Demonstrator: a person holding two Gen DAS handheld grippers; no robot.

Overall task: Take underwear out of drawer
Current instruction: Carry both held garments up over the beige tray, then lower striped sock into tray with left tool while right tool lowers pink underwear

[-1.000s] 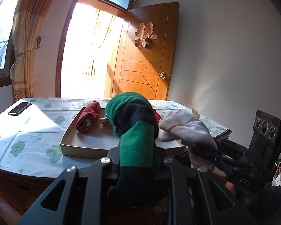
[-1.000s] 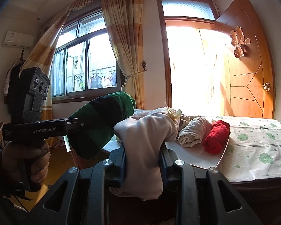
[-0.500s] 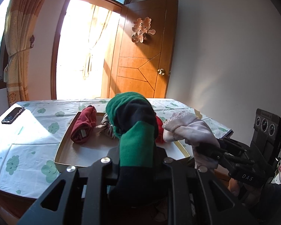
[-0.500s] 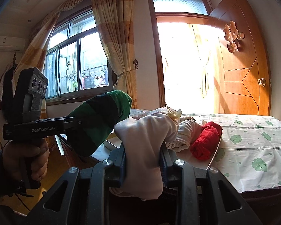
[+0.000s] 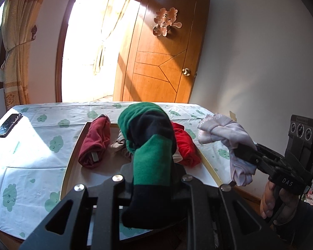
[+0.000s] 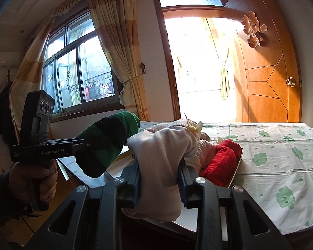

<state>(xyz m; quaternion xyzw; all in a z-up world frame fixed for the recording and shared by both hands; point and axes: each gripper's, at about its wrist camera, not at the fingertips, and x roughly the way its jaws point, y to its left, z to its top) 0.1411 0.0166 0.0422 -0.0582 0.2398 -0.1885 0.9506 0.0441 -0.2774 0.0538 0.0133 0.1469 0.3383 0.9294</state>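
- While the left claw [image 5: 154, 166] is clenched on a green-and-black underwear roll [image 5: 150, 141], that roll sits up in the air above the shallow cardboard tray [image 5: 73, 158].
- Right claw [image 6: 159, 179] is clamped on a pale pinkish underwear bundle [image 6: 162, 156], held up just beside the tray's near right corner.
- Inside the tray lie a dark red roll [image 5: 95, 143], a bright red roll [image 5: 185, 145] and what looks like a beige piece [image 5: 118, 143], mostly hidden.
- Tray rests on the worktop [image 5: 31, 145], covered with a cloud-print cloth.
- A phone [image 5: 8, 121] lies at the worktop's far left edge.
- An open wooden door [image 5: 167, 58] stands behind.
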